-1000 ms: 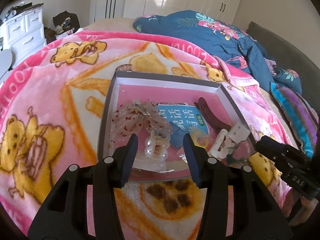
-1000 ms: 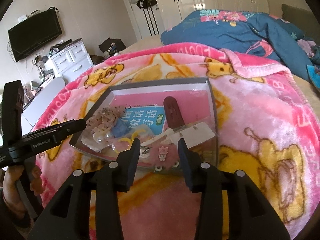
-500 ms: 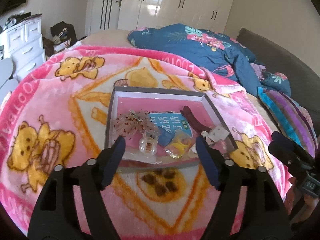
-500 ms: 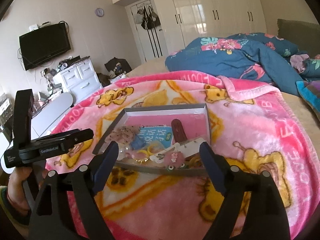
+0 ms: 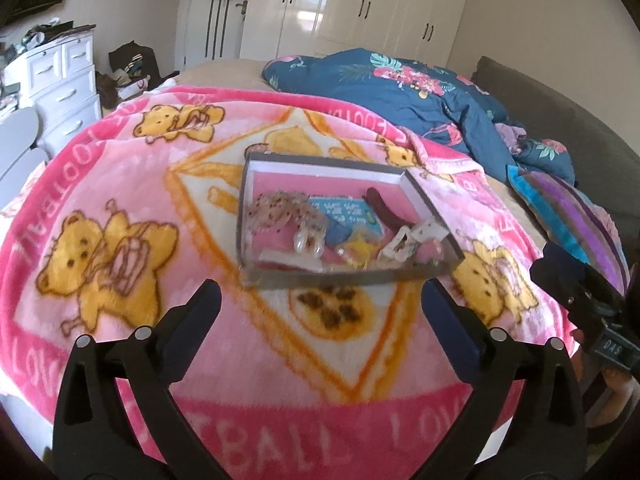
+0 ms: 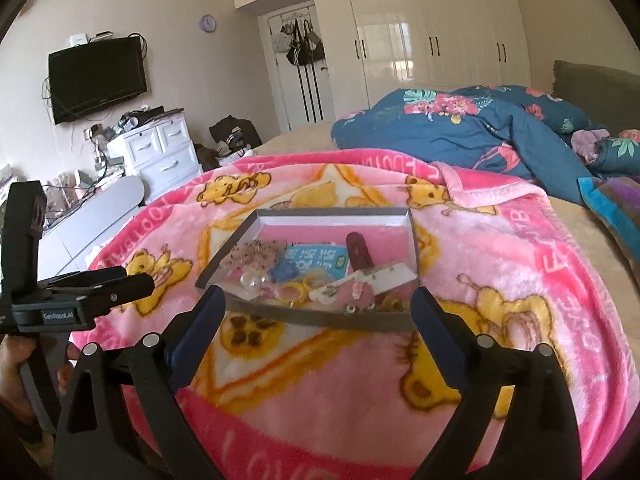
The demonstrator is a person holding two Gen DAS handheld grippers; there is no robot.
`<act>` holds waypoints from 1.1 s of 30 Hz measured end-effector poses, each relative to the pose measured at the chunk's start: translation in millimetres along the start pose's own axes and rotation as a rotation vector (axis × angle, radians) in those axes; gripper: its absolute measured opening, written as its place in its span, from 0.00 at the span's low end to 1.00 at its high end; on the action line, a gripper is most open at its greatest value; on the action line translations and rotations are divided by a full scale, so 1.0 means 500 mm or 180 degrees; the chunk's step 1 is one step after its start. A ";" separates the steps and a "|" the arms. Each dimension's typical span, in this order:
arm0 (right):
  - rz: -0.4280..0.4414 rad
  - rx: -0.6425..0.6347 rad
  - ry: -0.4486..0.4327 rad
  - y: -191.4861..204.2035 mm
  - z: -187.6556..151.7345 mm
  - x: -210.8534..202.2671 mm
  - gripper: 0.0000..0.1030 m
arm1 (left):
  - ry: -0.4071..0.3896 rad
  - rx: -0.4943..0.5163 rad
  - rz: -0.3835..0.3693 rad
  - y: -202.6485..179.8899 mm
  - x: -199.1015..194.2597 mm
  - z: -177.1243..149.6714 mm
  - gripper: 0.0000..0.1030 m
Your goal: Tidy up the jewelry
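A grey box lid (image 5: 340, 278) (image 6: 320, 317) with a pink inside lies on the pink bear blanket (image 5: 120, 208). In it lie a lacy bow clip (image 5: 276, 212), a clear claw clip (image 5: 308, 242) (image 6: 252, 280), a blue card (image 5: 344, 214) (image 6: 316, 260), a dark red clip (image 5: 380, 206) (image 6: 358, 250), yellow hair ties (image 6: 298, 292) and white earring cards (image 5: 404, 246) (image 6: 384, 278). My left gripper (image 5: 320, 304) is open and empty, held back from the box. My right gripper (image 6: 316, 312) is open and empty, also short of the box.
A blue floral duvet (image 5: 400, 92) and a striped pillow (image 5: 560, 216) lie at the far right of the bed. White drawers (image 6: 160, 156) and a wall TV (image 6: 96, 78) stand at the left. Wardrobes (image 6: 420, 40) line the back wall.
Both grippers have pulled back and up from the box and opened wide. The box now looks smaller and farther away. Its contents have not moved.
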State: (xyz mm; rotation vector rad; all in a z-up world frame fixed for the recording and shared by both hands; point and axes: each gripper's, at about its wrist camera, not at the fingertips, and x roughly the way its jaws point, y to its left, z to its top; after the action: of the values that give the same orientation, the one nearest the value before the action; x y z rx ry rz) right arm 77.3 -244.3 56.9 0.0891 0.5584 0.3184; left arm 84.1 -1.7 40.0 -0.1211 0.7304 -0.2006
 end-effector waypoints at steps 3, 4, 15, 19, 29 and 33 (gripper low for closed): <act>0.0021 0.0073 0.0092 0.006 -0.023 0.004 0.92 | 0.0012 -0.0018 0.0052 0.006 -0.005 -0.025 0.91; 0.0018 0.0086 0.0122 0.009 -0.030 0.007 0.96 | 0.0018 -0.0029 0.0050 0.009 -0.006 -0.033 0.91; 0.0017 0.0195 0.0368 0.021 -0.087 0.023 0.96 | 0.0112 -0.0006 0.0121 0.013 0.009 -0.080 0.91; 0.0020 0.0218 0.0376 0.022 -0.090 0.026 0.96 | 0.0121 0.0008 0.0127 0.011 0.011 -0.083 0.91; 0.0043 0.0227 0.0438 0.013 -0.093 0.030 0.96 | 0.0095 0.0011 0.0140 0.011 0.010 -0.084 0.91; 0.0046 0.0229 0.0443 0.014 -0.094 0.030 0.96 | 0.0097 0.0004 0.0147 0.013 0.010 -0.084 0.91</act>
State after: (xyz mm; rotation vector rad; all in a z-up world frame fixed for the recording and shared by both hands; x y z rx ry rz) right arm 62.4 -233.0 10.9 0.1411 0.7075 0.3200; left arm 60.3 1.7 4.7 -0.1000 0.7625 -0.1592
